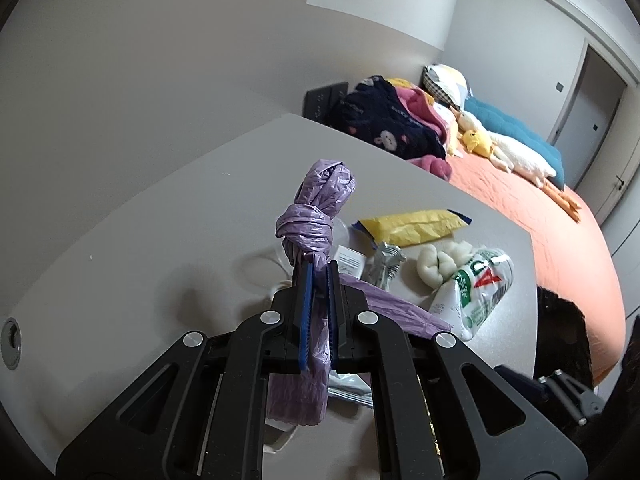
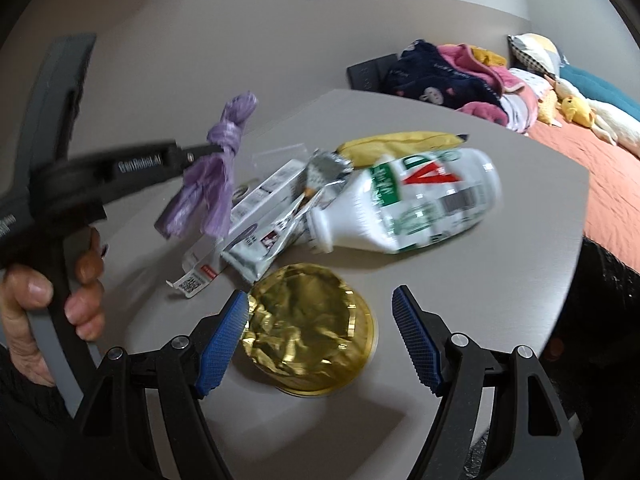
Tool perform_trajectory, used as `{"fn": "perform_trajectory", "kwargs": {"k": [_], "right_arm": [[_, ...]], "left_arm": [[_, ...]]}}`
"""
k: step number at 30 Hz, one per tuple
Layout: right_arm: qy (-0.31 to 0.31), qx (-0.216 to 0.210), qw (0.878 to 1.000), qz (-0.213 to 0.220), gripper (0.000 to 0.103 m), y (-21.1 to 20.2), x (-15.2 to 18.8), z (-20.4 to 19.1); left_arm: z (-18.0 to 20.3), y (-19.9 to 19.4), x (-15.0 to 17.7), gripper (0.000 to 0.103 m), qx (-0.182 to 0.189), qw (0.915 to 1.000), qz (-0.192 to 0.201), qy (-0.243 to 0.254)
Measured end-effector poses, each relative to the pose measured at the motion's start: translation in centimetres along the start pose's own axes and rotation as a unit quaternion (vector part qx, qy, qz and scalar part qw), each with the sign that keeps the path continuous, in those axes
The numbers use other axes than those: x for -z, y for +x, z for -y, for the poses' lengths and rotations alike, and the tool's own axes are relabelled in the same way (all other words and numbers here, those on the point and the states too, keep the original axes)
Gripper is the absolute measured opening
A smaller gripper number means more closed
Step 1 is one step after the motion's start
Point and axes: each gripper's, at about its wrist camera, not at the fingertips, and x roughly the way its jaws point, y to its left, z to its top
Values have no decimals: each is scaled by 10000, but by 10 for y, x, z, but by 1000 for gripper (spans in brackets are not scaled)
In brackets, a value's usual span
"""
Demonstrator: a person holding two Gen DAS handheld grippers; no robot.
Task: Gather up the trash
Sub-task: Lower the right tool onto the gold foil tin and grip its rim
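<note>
On the grey table (image 2: 500, 280), between spread blue fingers: round gold-foil lid (image 2: 310, 330).

Directly ahead of right gripper (image 2: 320, 336), jaws wide either side, left pad touching rim. Above, left gripper (image 1: 319, 276) pinched tight on knotted purple plastic bag (image 1: 316, 216). Just beyond, toppled white bottle (image 2: 404, 204), long axis crosswise.

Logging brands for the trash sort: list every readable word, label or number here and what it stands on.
"GenRobot.AI": side of the left tongs, shut on the purple bag.
Large red "A": white bottle; its green print and barcode are blurred.
Carton and QR tag: too small to read.
</note>
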Motion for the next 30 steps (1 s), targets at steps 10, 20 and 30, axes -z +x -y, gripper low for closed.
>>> {"fn": "perform_trajectory", "kwargs": {"k": [10, 20, 30], "right_arm": [[-129, 2, 9999, -62, 79, 13, 1, -15], [-465, -99, 9988, -121, 84, 14, 4, -36], [-694, 22, 9973, -237, 72, 19, 14, -50]], "left_arm": [[-8, -3, -2, 6, 14, 10000, 2, -68], [-13, -9, 2, 6, -30, 9999, -27, -95], [-14, -17, 11, 6, -49, 9999, -17, -113]]}}
